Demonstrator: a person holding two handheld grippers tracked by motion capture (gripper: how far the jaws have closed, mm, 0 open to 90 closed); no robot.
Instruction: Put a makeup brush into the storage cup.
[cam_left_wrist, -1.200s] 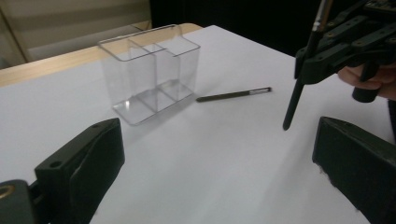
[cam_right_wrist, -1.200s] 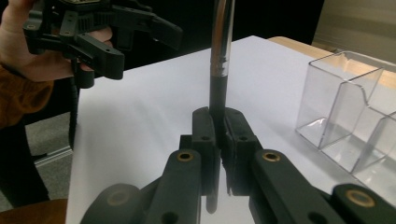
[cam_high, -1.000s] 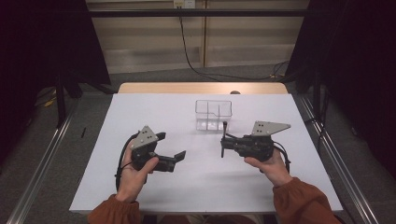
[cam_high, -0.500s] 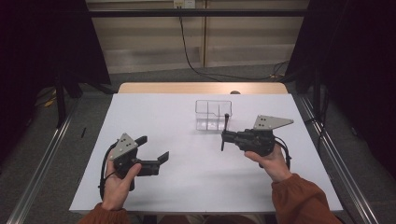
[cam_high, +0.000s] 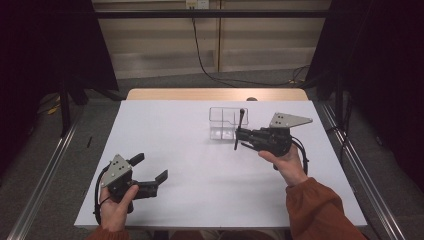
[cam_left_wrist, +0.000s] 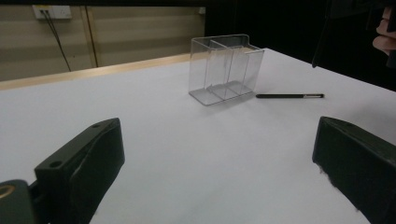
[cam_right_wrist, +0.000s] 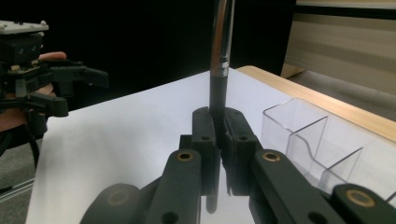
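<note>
Since a second ago the left gripper (cam_high: 149, 175) has slid back toward the near left corner of the white table (cam_high: 175, 130), jaws spread wide with nothing between them. Meanwhile the right gripper (cam_high: 240, 138) has risen a little beside the clear acrylic two-compartment holder (cam_high: 222, 122). Its jaws are pressed together on a slim black pen with a metal upper section (cam_right_wrist: 219, 84), which stands nearly upright just beside the holder's right compartment. From the left gripper view, a second thin black pen (cam_left_wrist: 289, 96) lies flat on the table just beside the holder. With the left hand clear of the way, the held pen looks ready to be carried over the holder's rim and lowered in, likely the step in hand.
</note>
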